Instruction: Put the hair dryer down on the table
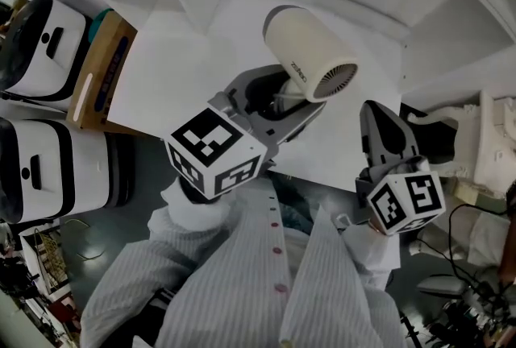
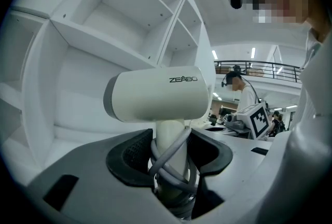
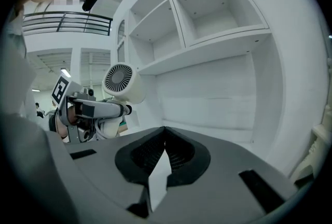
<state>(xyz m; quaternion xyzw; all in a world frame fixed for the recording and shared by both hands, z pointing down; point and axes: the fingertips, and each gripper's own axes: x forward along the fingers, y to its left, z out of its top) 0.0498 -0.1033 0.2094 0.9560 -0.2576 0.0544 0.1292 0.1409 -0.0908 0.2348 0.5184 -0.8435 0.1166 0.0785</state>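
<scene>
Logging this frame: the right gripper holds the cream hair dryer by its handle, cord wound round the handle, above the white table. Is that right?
No, one slip: the left gripper holds the hair dryer by its handle, cord wound round the handle, above the white table. The left gripper view shows the handle between its jaws; the right gripper holds nothing.

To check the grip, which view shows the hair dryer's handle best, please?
The left gripper view: the hair dryer's handle, cord-wrapped, sits clamped in the left gripper. The head view mostly hides it; the right gripper view shows only the grille end.
</scene>
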